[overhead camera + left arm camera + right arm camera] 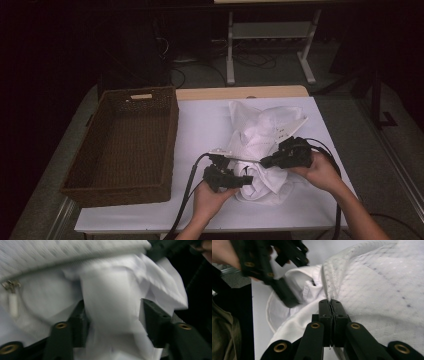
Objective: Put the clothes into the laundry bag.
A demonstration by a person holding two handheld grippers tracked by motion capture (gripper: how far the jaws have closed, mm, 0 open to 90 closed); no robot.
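Start at the left: the brown wicker basket [125, 145] sits on the left part of the white surface [200, 135], with nothing visible inside it. It reads as the likely destination for the garment, though that is a judgement from the layout.

Next, your left tool [243, 180] lies at the near left edge of the crumpled white garment [265, 132], which sits right of the basket, toward the middle and right of the surface. In the left gripper view its jaws stand apart with a thick fold of the white cloth [112, 315] between them, so it is open around the fabric, not yet clamped. A small metal zipper pull [11, 285] shows to the left of that fold.

Further right, your right tool [265, 162] has its jaws pressed together on a ribbed edge of the garment [329, 280], gripping it; the right gripper view shows the two black jaws meeting with cloth pinched at their tips.

You seem to be in the gathering step, securing the bundle with both tools. The next move calls for closing the left tool firmly on its fold, then lifting both together so the loose cloth does not drag.
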